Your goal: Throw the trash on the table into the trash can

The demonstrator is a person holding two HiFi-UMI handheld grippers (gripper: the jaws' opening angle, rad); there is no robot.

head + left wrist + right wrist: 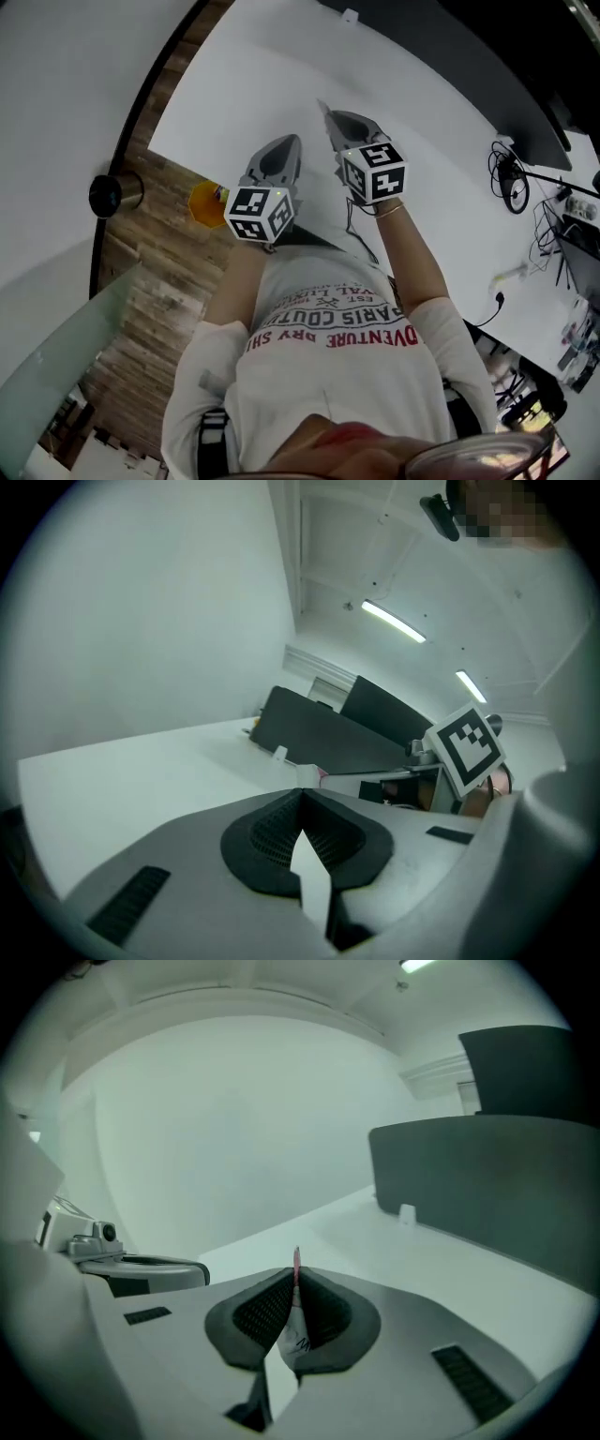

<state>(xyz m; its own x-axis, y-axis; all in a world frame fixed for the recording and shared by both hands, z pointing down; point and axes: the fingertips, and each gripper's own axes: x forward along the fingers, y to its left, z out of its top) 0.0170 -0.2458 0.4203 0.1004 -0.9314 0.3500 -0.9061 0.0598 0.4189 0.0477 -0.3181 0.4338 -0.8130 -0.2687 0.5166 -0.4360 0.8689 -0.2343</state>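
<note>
Obs.: both grippers are held up over the white table near its edge, side by side but apart, pointing away from the person's white printed shirt. Right gripper: jaws pressed together on a thin white wrapper with a red top edge and some dark print. The red edge stands just above the pad tips and the rest sits in the wedge behind them. The wrapper is off the table, carried in the air. Left gripper: jaws closed, pad tips meeting. A pale sliver shows in the wedge behind the pads (paper, or the bright table below; cannot tell which). In the left gripper view the right marker cube sits off to the right. In the head view the left marker cube lies nearer the body than the right one. A dark partition stands along the table's far side, with a small white tab at its foot. Off the table, on the wood floor to the person's left, an orange-yellow object is partly hidden behind the left marker cube; cannot confirm that it is the trash can. A black cylinder stands further left, by the curved dark edge. Cables lie on the table at the right.
</note>
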